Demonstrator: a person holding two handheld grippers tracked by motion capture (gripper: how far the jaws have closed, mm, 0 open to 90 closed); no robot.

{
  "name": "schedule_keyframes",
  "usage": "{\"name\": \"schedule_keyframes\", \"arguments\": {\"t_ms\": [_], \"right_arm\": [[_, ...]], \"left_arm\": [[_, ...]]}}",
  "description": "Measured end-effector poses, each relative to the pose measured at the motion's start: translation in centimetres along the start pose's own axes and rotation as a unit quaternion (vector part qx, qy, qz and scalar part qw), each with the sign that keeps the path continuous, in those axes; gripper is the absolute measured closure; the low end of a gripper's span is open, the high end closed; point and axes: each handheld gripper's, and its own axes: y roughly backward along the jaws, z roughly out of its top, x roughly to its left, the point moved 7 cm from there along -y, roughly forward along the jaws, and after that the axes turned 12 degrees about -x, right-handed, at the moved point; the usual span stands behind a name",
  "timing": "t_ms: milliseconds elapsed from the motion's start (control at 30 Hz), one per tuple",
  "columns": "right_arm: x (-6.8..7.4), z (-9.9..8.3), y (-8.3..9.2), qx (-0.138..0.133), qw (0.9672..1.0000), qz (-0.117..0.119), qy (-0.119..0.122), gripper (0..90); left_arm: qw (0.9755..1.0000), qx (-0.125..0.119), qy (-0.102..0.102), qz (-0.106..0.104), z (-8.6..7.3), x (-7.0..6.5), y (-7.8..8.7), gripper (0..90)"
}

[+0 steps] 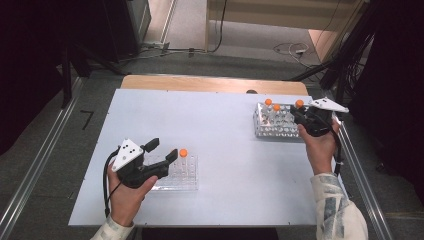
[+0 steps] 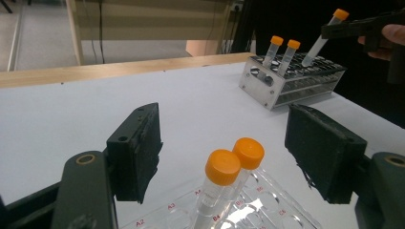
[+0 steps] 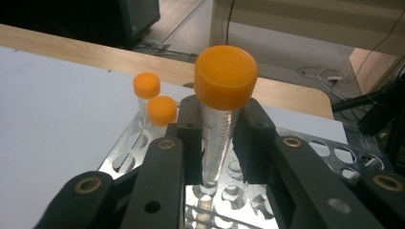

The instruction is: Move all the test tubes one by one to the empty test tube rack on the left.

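My right gripper (image 1: 300, 114) is shut on a clear tube with an orange cap (image 3: 226, 76), gripping it just below the cap. The tube is tilted, and its lower end (image 2: 308, 58) is at the top of the metal rack (image 1: 265, 131) at the far right. Two more orange-capped tubes (image 3: 146, 85) (image 3: 162, 110) stand in that rack's far corner. My left gripper (image 1: 164, 148) is open at the front left over a clear plastic rack (image 1: 186, 183). Two capped tubes (image 2: 222, 167) (image 2: 249, 152) stand there between its jaws, and the pads (image 2: 136, 152) do not touch them.
The white tabletop (image 1: 215, 130) stretches between the two racks. A wooden strip (image 1: 210, 83) runs along its far edge, with floor and cables beyond. Metal rails (image 1: 360, 175) flank the table on both sides.
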Motion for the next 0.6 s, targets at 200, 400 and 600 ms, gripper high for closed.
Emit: {"name": "schedule_keyframes", "arguments": {"t_ms": [200,400,600], "right_arm": [[1.2,0.0,2.7,0.001,0.9996,0.029,-0.003,72.0],[3.5,-1.1,5.0,0.004,0.9975,0.07,-0.006,72.1],[6.3,-2.5,6.6,0.007,0.994,0.109,-0.006,72.0]], "left_arm": [[1.0,-0.001,-0.002,-0.001,0.1,-0.2,0.0,28.5],[1.0,-0.003,-0.004,-0.006,0.2,-0.7,0.0,28.5],[0.9999,0.001,-0.007,-0.014,0.2,-1.2,0.0,28.5]]}}
